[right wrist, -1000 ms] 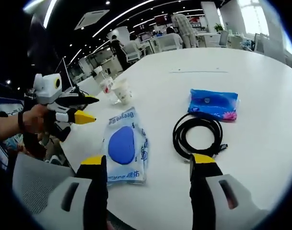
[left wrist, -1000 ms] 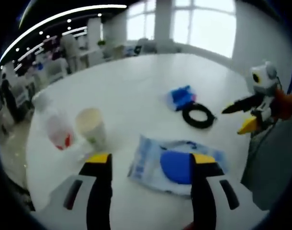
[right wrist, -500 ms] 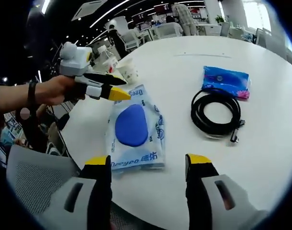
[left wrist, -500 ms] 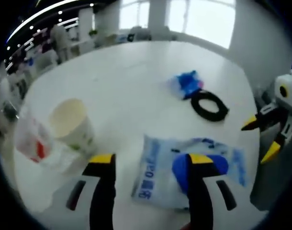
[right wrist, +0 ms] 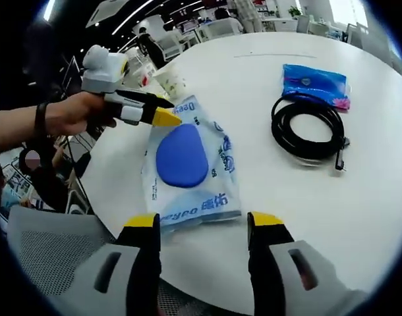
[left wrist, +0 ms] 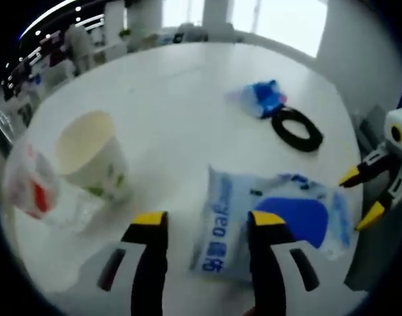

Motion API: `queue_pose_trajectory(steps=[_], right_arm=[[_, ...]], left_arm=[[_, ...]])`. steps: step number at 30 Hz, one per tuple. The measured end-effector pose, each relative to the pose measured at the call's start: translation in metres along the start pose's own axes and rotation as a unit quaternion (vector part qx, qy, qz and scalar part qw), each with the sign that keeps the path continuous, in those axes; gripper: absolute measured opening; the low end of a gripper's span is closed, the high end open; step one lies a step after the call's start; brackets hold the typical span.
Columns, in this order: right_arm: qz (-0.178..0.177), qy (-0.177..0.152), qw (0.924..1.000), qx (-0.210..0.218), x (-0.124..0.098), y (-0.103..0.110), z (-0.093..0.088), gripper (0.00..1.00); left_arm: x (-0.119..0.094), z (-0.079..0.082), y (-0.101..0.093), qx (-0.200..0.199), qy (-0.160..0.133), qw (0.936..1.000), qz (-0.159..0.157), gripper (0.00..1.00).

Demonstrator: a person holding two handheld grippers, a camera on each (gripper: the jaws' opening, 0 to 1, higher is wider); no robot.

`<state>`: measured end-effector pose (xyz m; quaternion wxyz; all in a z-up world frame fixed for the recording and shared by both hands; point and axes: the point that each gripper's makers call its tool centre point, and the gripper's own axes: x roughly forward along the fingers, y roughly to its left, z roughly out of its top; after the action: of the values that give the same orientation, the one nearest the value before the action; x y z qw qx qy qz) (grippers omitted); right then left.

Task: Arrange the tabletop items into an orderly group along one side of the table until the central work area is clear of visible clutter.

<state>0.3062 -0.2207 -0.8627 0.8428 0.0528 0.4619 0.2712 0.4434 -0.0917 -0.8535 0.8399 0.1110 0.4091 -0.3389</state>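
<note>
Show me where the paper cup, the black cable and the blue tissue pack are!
paper cup [left wrist: 90,155], left gripper view, on its side wall.
black cable [right wrist: 309,129], right gripper view, on the coil's loop.
blue tissue pack [right wrist: 315,84], right gripper view, middle of the wrapper.

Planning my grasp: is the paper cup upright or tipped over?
Upright. The paper cup stands on its base on the table, open mouth facing up.

Both grippers look the same up close: two black jaws with yellow caps on the tips, rising out of light grey bodies that each have a dark slot cut into them. In the right gripper view, the left gripper [right wrist: 167,113] sits upper left, with a white-and-grey head on top of its black jaws. The hand [right wrist: 79,115] around it wears a dark band on the wrist. The right gripper [left wrist: 364,200] pokes in at the right edge of the left gripper view, yellow tips showing.
</note>
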Motion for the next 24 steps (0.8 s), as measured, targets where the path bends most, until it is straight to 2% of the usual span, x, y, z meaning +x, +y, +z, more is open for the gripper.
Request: queue_pose_trajectory(steps=[7,14,22,24], right_arm=[[-0.009,0.003,0.9999,0.008,0.005,0.000,0.005,0.42],[-0.031,0.007,0.9994,0.008,0.007,-0.007,0.006,0.28],[-0.046,0.005,0.9989,-0.003,0.004,-0.014,0.009,0.18],[-0.059,0.000,0.9980,-0.021,0.001,-0.020,0.015,0.07]], left_arm=[[0.004,-0.002,-0.007,-0.006,0.002,0.9998,-0.017,0.26],[0.003,-0.002,-0.009,-0.007,0.003,0.9998,-0.017,0.10],[-0.001,0.001,-0.012,0.005,0.007,0.9999,-0.012,0.02],[-0.003,0.001,-0.013,0.004,0.006,0.9999,-0.011,0.01]])
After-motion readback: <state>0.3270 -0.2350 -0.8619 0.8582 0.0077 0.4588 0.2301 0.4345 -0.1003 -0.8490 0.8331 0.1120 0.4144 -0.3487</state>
